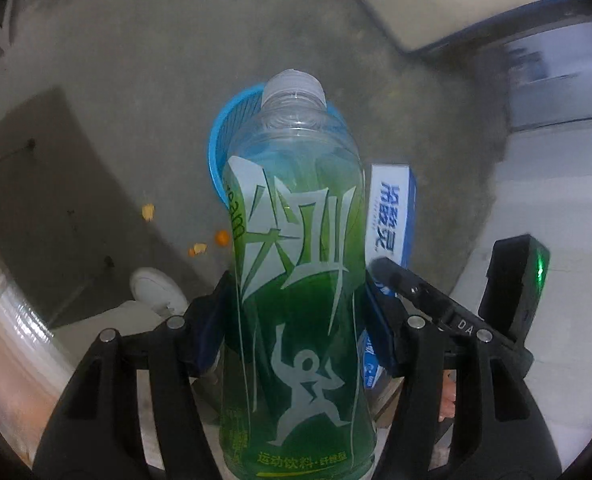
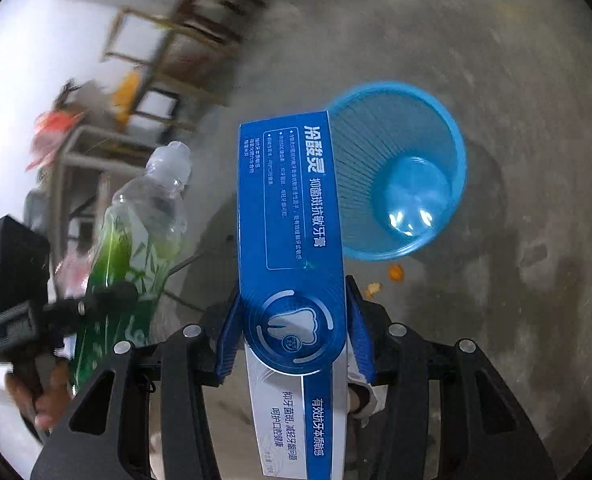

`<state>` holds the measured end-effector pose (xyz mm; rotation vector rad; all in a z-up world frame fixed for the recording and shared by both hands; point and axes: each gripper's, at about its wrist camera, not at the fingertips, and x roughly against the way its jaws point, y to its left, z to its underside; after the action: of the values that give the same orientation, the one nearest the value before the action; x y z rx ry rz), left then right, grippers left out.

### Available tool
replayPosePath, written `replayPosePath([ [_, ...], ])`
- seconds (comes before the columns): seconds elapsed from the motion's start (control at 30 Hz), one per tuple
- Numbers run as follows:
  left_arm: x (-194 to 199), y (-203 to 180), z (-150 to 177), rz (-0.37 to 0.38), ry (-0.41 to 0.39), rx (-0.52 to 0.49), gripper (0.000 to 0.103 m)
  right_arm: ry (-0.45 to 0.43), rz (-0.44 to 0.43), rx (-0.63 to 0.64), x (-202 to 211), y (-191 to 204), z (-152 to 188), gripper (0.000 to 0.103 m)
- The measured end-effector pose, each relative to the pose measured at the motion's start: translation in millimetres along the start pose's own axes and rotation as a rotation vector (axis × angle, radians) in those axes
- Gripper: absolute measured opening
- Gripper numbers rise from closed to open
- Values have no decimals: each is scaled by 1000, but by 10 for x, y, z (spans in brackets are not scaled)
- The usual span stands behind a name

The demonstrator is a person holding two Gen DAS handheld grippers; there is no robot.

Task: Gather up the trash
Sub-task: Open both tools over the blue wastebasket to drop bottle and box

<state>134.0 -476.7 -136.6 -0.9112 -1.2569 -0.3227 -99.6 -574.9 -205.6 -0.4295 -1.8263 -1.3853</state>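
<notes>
Now the left gripper (image 1: 296, 300) clamps its blue pads on the green-labelled bottle (image 1: 296, 264), cap pointing toward the blue basket (image 2: 399, 172) on the concrete floor (image 2: 515, 80). Beside it, the right gripper (image 2: 294, 328) grips the blue toothpaste box (image 2: 292, 216) partway open, the box's far end overlapping the basket's rim. Orange peel scraps (image 2: 395, 273) lie just beside the basket.
</notes>
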Motion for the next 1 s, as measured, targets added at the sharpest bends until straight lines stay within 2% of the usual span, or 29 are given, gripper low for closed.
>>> replayPosePath([
  [0.1,-411,-106,-340,-52,59,21,59,22,18,-104,-320,-251,-368,47],
  [0.13,-488,-119,-394,-64,60,24,63,32,18,-134,-399,-361,-458,48],
  [0.17,-536,-184,-440,-78,49,28,69,34,26,-161,-479,-416,-546,49],
  [0.27,-519,-245,-574,-105,-16,52,75,46,90,-165,-763,-538,-741,58],
  [0.37,-389,-195,-528,-84,-24,42,75,71,138,-159,-925,-676,-821,59],
  [0.5,-113,-135,-312,-127,-64,-10,75,103,209,-87,-1125,-620,-827,59],
  [0.67,112,-98,-262,-108,-100,-9,75,128,308,-2,-1338,-594,-753,59],
  [0.87,475,-18,-154,-92,-170,-19,75,101,311,29,-1241,-565,-692,59],
  [1.0,884,-3,12,-64,-247,-39,75,48,306,80,-936,-408,-645,59],
])
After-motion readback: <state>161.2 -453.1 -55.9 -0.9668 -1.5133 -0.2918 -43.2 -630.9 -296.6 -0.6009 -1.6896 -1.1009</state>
